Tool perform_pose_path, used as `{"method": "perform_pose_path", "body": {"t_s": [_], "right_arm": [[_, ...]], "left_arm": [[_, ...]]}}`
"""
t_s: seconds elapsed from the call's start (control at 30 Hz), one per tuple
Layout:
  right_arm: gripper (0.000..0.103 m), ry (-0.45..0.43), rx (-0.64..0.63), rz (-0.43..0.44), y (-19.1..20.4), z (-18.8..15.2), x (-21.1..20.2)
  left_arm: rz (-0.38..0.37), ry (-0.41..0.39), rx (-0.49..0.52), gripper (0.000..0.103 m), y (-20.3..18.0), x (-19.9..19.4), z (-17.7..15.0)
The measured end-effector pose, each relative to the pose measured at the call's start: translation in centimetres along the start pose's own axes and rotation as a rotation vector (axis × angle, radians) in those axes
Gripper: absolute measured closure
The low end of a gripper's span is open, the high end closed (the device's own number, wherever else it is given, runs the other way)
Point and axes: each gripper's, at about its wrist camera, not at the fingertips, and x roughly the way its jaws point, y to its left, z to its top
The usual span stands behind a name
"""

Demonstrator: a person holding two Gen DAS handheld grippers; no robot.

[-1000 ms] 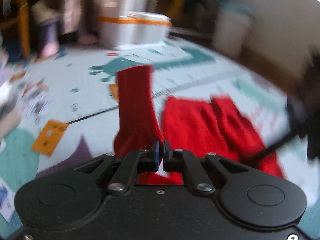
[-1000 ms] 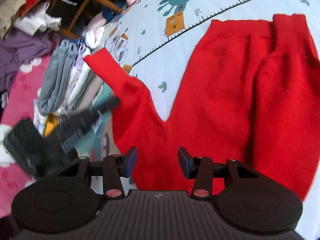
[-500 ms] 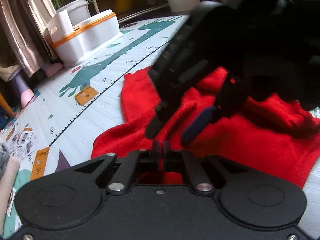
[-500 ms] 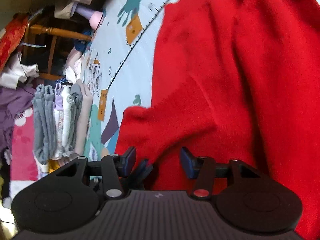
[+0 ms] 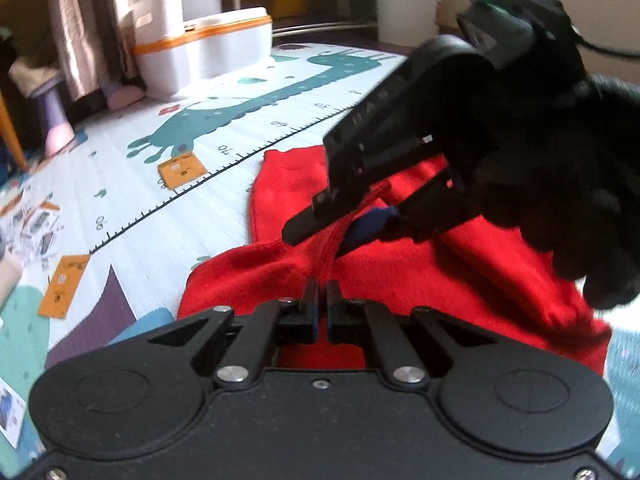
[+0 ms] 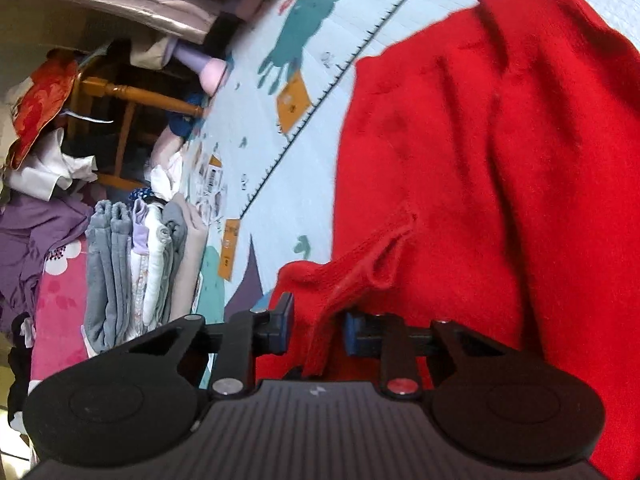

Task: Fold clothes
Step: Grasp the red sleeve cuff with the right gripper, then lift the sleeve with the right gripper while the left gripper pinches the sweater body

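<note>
A printed play mat (image 5: 168,184) covers the floor, and the red sweater (image 6: 500,184) lies spread on it beside the ruler line, well apart from the stack of folded clothes (image 6: 136,272) at the mat's edge. The right gripper (image 6: 319,326) has just been closing, a raised fold of sweater between its part-open jaws. The left gripper (image 5: 320,304) is fully closed at the sweater's near edge.

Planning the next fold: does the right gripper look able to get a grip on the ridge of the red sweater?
Probably yes: the right gripper already straddles a raised ridge of the red sweater, jaws closing in, nothing blocking.
</note>
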Motion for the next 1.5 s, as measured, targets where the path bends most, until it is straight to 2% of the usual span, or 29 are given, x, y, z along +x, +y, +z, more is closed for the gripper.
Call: {"method": "perform_pose_path", "body": {"t_s": [0.03, 0.07, 0.1, 0.2, 0.27, 0.3, 0.33, 0.5, 0.57, 0.67, 0.8, 1.07, 1.17, 1.2, 1.23, 1.3, 1.5], "right_arm": [[0.078, 0.001, -0.012, -0.005, 0.2, 0.0, 0.1], [0.085, 0.006, -0.030, -0.019, 0.5, 0.0, 0.2], [0.096, 0.012, -0.054, -0.034, 0.8, 0.1, 0.3], [0.096, 0.015, -0.127, -0.054, 1.6, 0.3, -0.2], [0.096, 0.013, -0.161, -0.041, 2.3, 0.9, -1.0], [0.096, 0.010, -0.184, -0.032, 2.7, 1.2, -1.7], [0.096, 0.007, -0.208, -0.022, 3.1, 1.5, -2.3], [0.096, -0.010, -0.261, 0.018, 4.1, 3.2, -5.4], [0.096, -0.013, -0.271, 0.026, 4.3, 3.4, -6.4], [0.096, -0.019, -0.283, 0.039, 4.5, 3.5, -8.1], [0.096, -0.042, -0.287, 0.049, 4.5, 3.8, -10.5], [0.096, -0.118, -0.230, 0.040, 1.6, 5.1, -15.0], [0.096, -0.137, -0.218, 0.043, 0.7, 5.4, -16.3], [0.096, -0.140, -0.220, 0.046, 0.5, 5.3, -16.6], [0.096, -0.140, -0.222, 0.046, 0.2, 5.3, -16.9], [0.096, -0.133, -0.224, 0.031, -0.5, 5.0, -17.4], [0.096, -0.147, -0.163, -0.019, -4.3, 3.7, -19.5]], "left_arm": [[-0.001, -0.005, -0.001, 0.102, -0.1, -0.1, 0.1], [-0.001, -0.009, -0.002, 0.102, -0.2, -0.1, 0.2], [-0.002, -0.010, -0.001, 0.102, -0.3, -0.1, 0.2], [0.001, -0.025, 0.014, 0.100, -0.5, -0.8, 0.0], [0.018, -0.047, 0.031, 0.078, -0.4, -1.8, -0.4], [0.031, -0.053, 0.040, 0.051, -0.3, -2.3, -0.6], [0.050, -0.052, 0.051, 0.042, -0.2, -2.6, -1.1], [0.143, -0.037, 0.100, 0.042, 0.3, -4.5, -3.5], [0.144, 0.000, 0.082, 0.042, 0.7, -4.2, -4.4], [0.121, 0.033, 0.043, 0.042, 0.9, -3.8, -5.3], [0.070, 0.036, 0.022, 0.042, 0.4, -3.6, -5.2], [-0.003, 0.069, 0.054, 0.042, -2.4, -3.5, -5.8], [-0.007, 0.074, 0.083, 0.051, -3.4, -3.3, -6.1], [0.007, 0.067, 0.103, 0.062, -3.7, -3.2, -6.2], [0.018, 0.061, 0.124, 0.069, -4.1, -3.3, -6.3], [0.029, 0.044, 0.175, 0.075, -5.0, -3.4, -6.4], [0.028, 0.004, 0.332, 0.076, -7.7, -3.6, -7.0]]}}
